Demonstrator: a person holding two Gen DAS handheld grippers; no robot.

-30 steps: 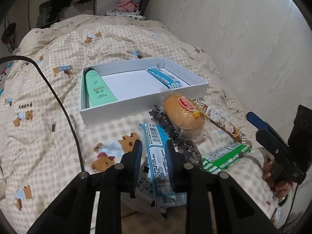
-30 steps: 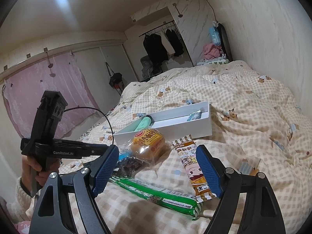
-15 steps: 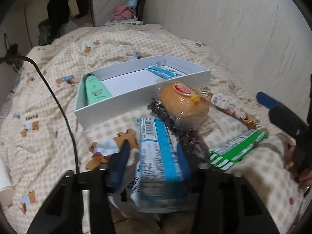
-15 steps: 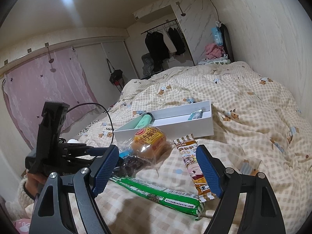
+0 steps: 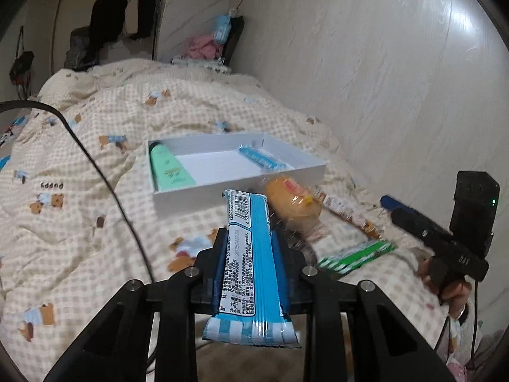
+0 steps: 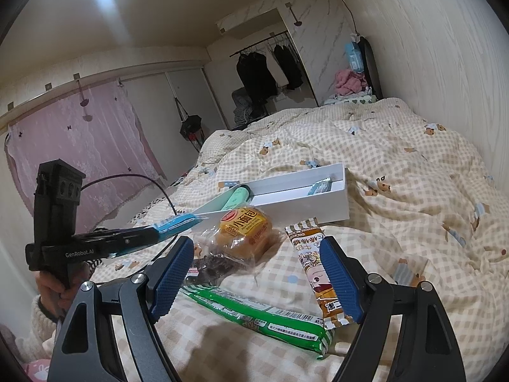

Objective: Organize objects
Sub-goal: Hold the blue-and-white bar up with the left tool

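Blue packet: a long blue-and-white snack packet (image 5: 251, 254) is being carried clear of the quilt, pointing lengthwise toward the box.
Left gripper: the left gripper (image 5: 249, 248) is closing on that packet, its pads pressing both long edges, so it is gripping the packet.
Right gripper: the right gripper (image 6: 254, 273) is hanging with its jaws wide apart and nothing between them, over the loose snacks.
Box: a white box (image 5: 241, 187) is lying on the checked quilt (image 5: 79, 191), already holding a green tube (image 5: 170, 172) along its left wall and a small blue packet (image 5: 261, 159) toward its right.
Waiting items: a wrapped bun (image 6: 243, 229), a dark crinkly bag (image 6: 216, 264), a brown cartoon-print bar (image 6: 313, 264) and a green packet (image 6: 261, 315) are lying on the quilt just in front of the box.
Step in hand: by my reading, the person is moving the blue packet from the pile to the box.
Next move: the packet is likely needing to travel over the near wall, settle into the bare floor between tube and small packet, parallel to them, then be let go.
Watch-out: the black cable (image 5: 105, 172) is trailing beside the box.
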